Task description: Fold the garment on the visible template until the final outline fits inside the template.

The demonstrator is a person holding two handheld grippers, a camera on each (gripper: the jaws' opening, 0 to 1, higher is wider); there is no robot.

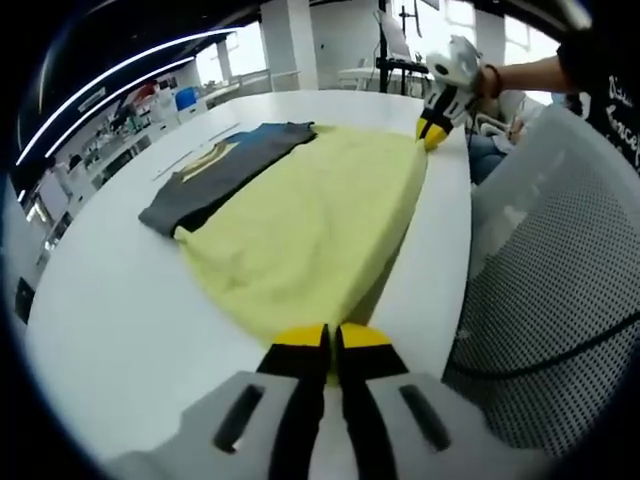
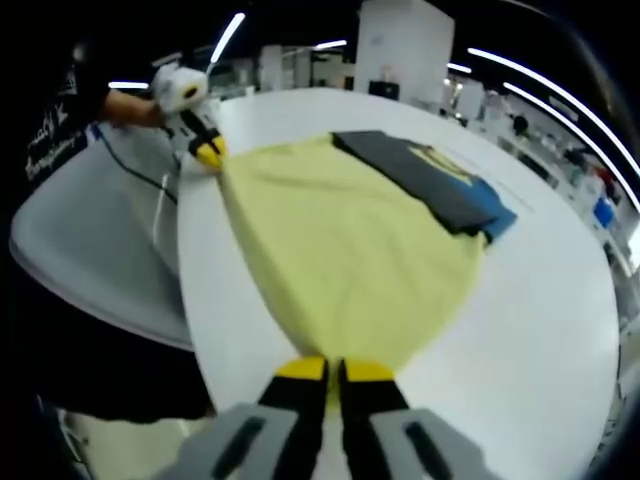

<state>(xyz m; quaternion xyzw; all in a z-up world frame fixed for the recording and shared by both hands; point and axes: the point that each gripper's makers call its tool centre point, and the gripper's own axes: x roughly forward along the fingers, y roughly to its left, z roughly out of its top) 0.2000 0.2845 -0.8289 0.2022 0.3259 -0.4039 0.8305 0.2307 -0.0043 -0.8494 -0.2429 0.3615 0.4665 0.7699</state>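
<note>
I'm looking low along the garment from opposite ends: each view is sitting close over its own jaws, facing the other gripper, both sharing the table.
</note>
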